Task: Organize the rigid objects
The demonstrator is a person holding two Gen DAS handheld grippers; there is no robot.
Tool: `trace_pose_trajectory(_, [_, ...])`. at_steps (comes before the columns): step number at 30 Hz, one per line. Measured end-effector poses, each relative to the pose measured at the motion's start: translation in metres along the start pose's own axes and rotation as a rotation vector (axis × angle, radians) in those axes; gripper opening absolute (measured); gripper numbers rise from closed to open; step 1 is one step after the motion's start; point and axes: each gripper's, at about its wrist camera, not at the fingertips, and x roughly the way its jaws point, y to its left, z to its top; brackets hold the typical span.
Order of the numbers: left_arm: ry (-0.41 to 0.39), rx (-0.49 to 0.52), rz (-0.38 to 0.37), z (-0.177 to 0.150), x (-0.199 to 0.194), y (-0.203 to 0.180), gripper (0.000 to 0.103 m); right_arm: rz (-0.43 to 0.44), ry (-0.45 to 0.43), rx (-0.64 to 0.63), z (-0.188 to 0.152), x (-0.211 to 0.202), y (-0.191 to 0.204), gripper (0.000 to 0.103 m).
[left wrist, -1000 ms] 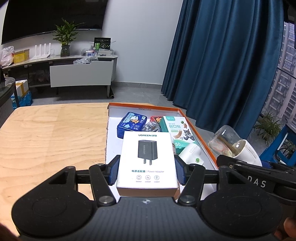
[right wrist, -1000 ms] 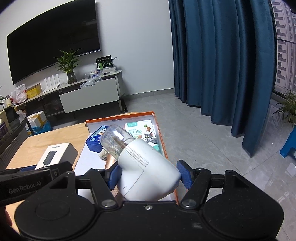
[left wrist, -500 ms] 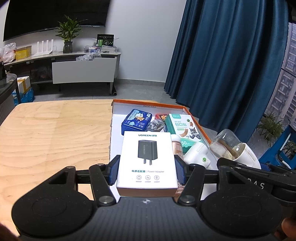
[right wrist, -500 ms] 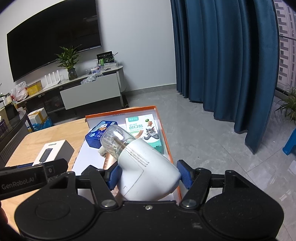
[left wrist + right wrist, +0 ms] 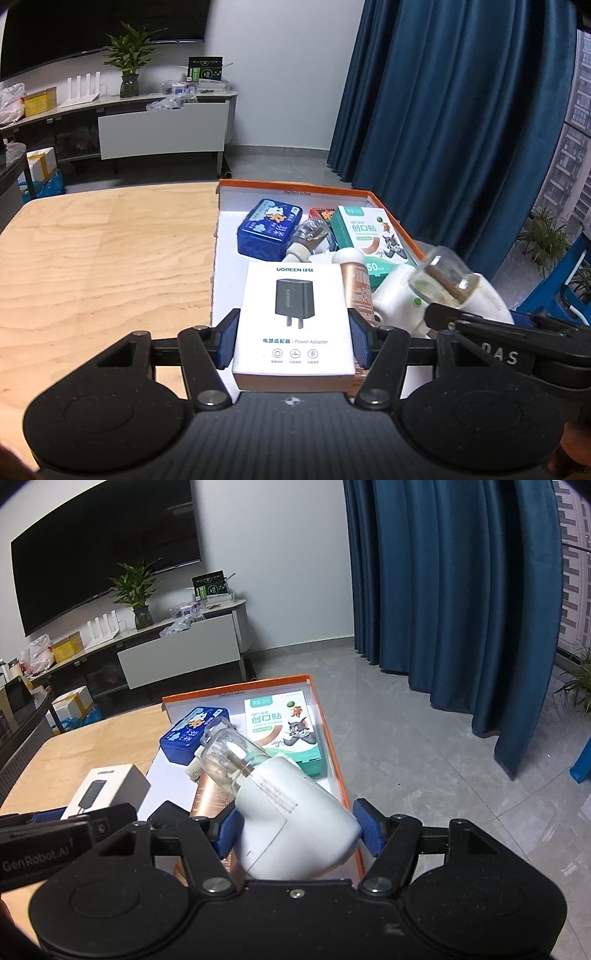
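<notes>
My left gripper (image 5: 293,343) is shut on a white power adapter box (image 5: 293,317) and holds it over the near left part of the orange-rimmed tray (image 5: 295,186). My right gripper (image 5: 297,830) is shut on a white device with a clear glass bulb (image 5: 291,805), held above the tray's (image 5: 332,738) near right side. It shows in the left wrist view (image 5: 454,284) too. The adapter box also appears in the right wrist view (image 5: 107,788).
In the tray lie a blue tin (image 5: 269,232), a green bandage box (image 5: 369,236), a copper tube (image 5: 356,291), a small clear bottle (image 5: 310,236) and another white device (image 5: 395,291). The wooden table (image 5: 103,258) spreads left. Blue curtains (image 5: 443,110) hang at right.
Both grippers have moved forward and lower over the tray with their objects still held. The tray contents now look nearer.
</notes>
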Motion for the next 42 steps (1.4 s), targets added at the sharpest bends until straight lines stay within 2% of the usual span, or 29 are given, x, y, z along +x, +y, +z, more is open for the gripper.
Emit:
trace_pose_trajectory(4, [0.004, 0.013, -0.007, -0.002, 0.002, -0.003, 0.060, 0.022, -0.017, -0.006, -0.002, -0.003, -0.002, 0.080])
trace_pose_trajectory(12, [0.010, 0.042, -0.043, -0.006, 0.003, -0.014, 0.060, -0.010, -0.088, 0.066, 0.003, -0.024, -0.017, 0.081])
trace_pose_trajectory(16, [0.015, 0.079, -0.074, -0.007, 0.007, -0.025, 0.061, 0.004, -0.117, 0.070, 0.007, -0.035, -0.017, 0.082])
trace_pose_trajectory(18, [0.031, 0.086, -0.067, -0.010, 0.011, -0.026, 0.064, -0.002, -0.122, 0.055, 0.009, -0.039, -0.016, 0.083])
trace_pose_trajectory(21, [0.050, 0.072, -0.048, -0.012, 0.013, -0.022, 0.076, -0.020, -0.126, 0.027, 0.009, -0.045, -0.013, 0.084])
trace_pose_trajectory(23, [0.058, 0.062, -0.040, -0.011, 0.012, -0.018, 0.078, -0.021, -0.125, 0.019, 0.008, -0.048, -0.012, 0.084])
trace_pose_trajectory(26, [0.058, 0.054, -0.018, -0.007, 0.003, -0.015, 0.085, -0.026, -0.129, 0.013, 0.008, -0.056, -0.012, 0.085])
trace_pose_trajectory(30, [0.028, 0.061, 0.036, 0.001, -0.020, -0.016, 0.103, -0.034, -0.142, -0.002, 0.010, -0.072, -0.013, 0.088])
trace_pose_trajectory(35, [-0.010, 0.082, 0.089, 0.006, -0.053, -0.020, 0.103, -0.026, -0.141, -0.014, 0.007, -0.089, -0.011, 0.091])
trace_pose_trajectory(36, [-0.007, 0.080, 0.101, 0.006, -0.057, -0.020, 0.103, -0.024, -0.138, -0.020, 0.005, -0.091, -0.010, 0.094])
trace_pose_trajectory(42, [0.049, 0.002, 0.122, -0.004, -0.063, -0.012, 0.103, -0.008, -0.086, -0.049, -0.005, -0.097, -0.007, 0.094])
